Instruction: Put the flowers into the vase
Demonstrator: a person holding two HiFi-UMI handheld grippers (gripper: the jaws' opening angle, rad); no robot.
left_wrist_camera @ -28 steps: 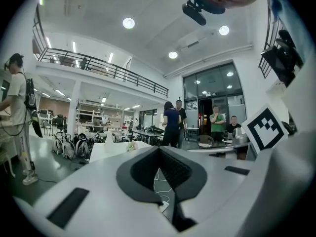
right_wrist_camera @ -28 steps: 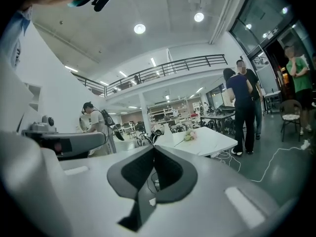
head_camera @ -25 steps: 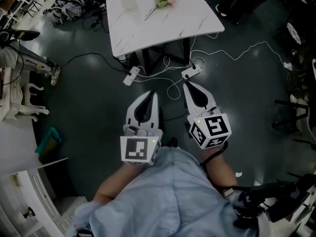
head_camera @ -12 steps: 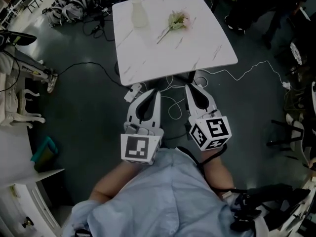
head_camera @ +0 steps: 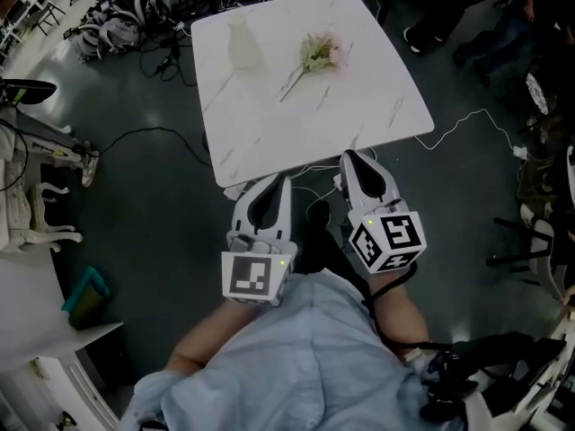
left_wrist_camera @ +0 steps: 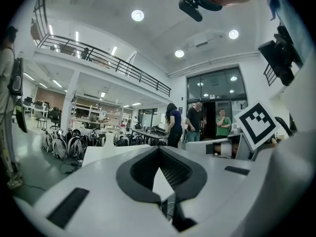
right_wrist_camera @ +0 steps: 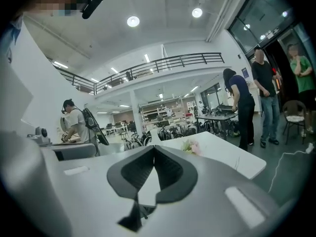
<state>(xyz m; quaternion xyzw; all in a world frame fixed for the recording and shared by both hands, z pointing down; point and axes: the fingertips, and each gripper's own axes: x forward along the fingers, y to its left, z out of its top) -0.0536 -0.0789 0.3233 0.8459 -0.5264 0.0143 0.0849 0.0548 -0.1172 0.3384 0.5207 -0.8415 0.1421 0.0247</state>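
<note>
A pale, translucent vase (head_camera: 243, 43) stands upright on the far left part of the white marble table (head_camera: 359, 101). A small bunch of flowers (head_camera: 316, 55) with a green stem lies flat on the table to the right of it. My left gripper (head_camera: 278, 179) is shut and empty, with its tips at the table's near edge. To its right, my right gripper (head_camera: 351, 156) is also shut and holds nothing. In the right gripper view the flowers (right_wrist_camera: 191, 146) show beyond the closed jaws on the table (right_wrist_camera: 224, 154).
Cables and a power strip (head_camera: 310, 171) lie on the dark floor under the table's near side. Bags and gear (head_camera: 112, 21) are piled at the far left, and a teal bag (head_camera: 84, 295) lies near white furniture (head_camera: 36, 232). People (right_wrist_camera: 239, 105) stand past the table.
Both grippers have moved forward together, staying shut. The table has drawn nearer, and its near edge now meets the gripper tips.
</note>
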